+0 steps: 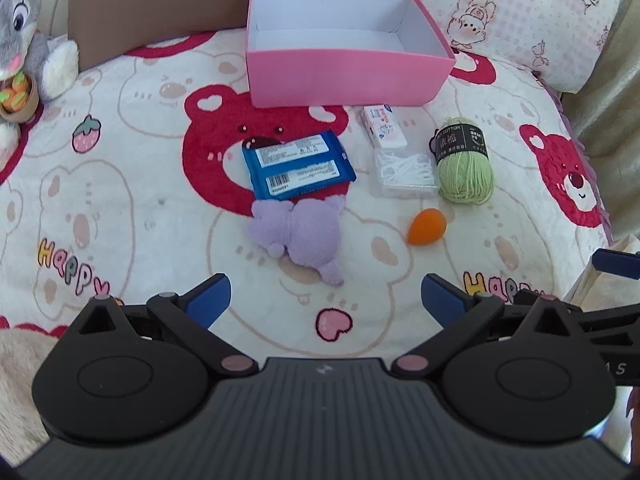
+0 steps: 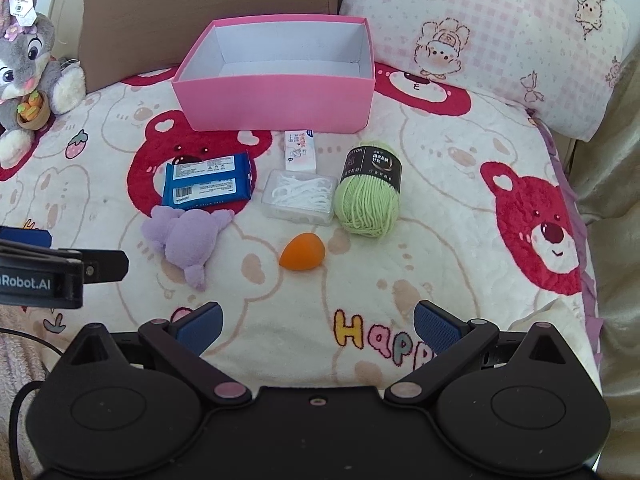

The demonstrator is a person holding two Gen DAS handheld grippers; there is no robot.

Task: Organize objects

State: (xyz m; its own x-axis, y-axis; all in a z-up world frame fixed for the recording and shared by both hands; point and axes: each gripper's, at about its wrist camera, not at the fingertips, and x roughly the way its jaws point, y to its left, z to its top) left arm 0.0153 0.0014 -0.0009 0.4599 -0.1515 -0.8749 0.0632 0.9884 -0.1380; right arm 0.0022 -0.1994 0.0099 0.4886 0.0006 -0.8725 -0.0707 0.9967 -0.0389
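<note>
Your left gripper (image 1: pixel 326 300) hovers low over the blanket (image 1: pixel 132 184), its blue-padded fingers (image 1: pixel 210 300) spread wide with nothing between them. Your right gripper (image 2: pixel 318 326) sits likewise — fingers (image 2: pixel 200 330) apart and empty, above the word "Happy" stitched into the fabric. In the right wrist view the left gripper's side appears at the left edge, beside the purple plush.

The pink box (image 2: pixel 276 100) stands open at the far side of the blanket, its white interior holding nothing, with a brown cushion (image 2: pixel 208 12) behind it and a pink patterned pillow (image 2: pixel 492 40) to its right.

In front of the box, from left to right:
- a blue packet (image 2: pixel 208 180), lying flat on the red bear print;
- a purple plush (image 2: pixel 188 240), touching the packet's near edge;
- a small white packet (image 2: pixel 300 152), just in front of the box wall;
- a clear case of floss picks (image 2: pixel 300 196), touching the white packet's near end;
- a green yarn ball (image 2: pixel 368 196) with a black label, just beside the case;
- an orange sponge egg (image 2: pixel 303 256), nearest to you — apart from the rest.

A grey rabbit toy (image 2: pixel 28 68) sits at the far left, off the work area.
</note>
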